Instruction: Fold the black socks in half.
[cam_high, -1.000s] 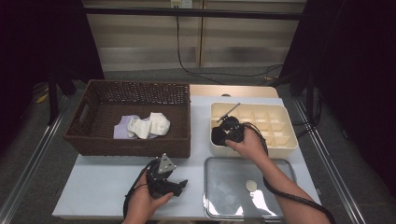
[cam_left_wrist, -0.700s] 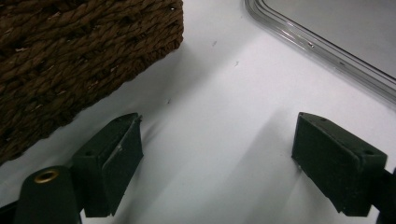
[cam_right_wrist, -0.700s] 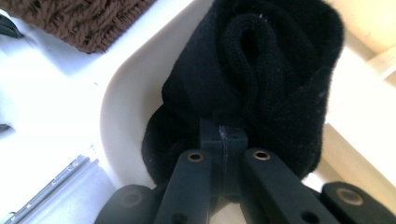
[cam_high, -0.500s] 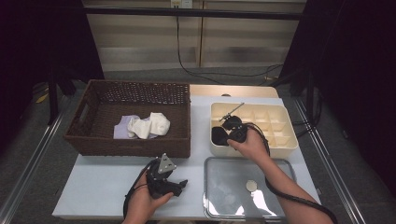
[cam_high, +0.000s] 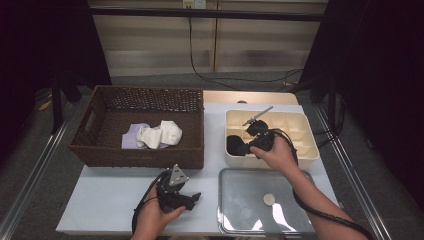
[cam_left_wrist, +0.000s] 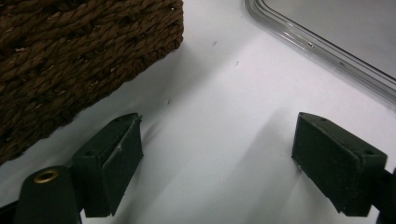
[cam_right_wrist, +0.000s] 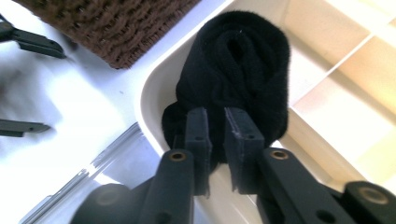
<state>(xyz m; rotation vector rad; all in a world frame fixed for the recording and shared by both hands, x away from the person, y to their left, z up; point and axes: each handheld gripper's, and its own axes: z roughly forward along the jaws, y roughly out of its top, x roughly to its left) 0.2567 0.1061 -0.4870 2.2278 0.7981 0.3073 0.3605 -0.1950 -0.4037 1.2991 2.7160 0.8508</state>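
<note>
Right gripper view looks along the right claw (cam_right_wrist: 215, 140), its jaws having just parted slightly, a narrow gap between them, with the rolled black sock (cam_right_wrist: 238, 70) close ahead in the corner compartment of the cream divided box (cam_right_wrist: 327, 88). From above, the left claw (cam_high: 192, 197) rests spread wide on the white surface (cam_high: 100, 200), between wicker basket (cam_high: 145, 150) and metal tray (cam_high: 235, 200).

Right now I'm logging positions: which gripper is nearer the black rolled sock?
Right. The right gripper is at the black rolled sock in the cream box; the left gripper sits by the basket.
</note>
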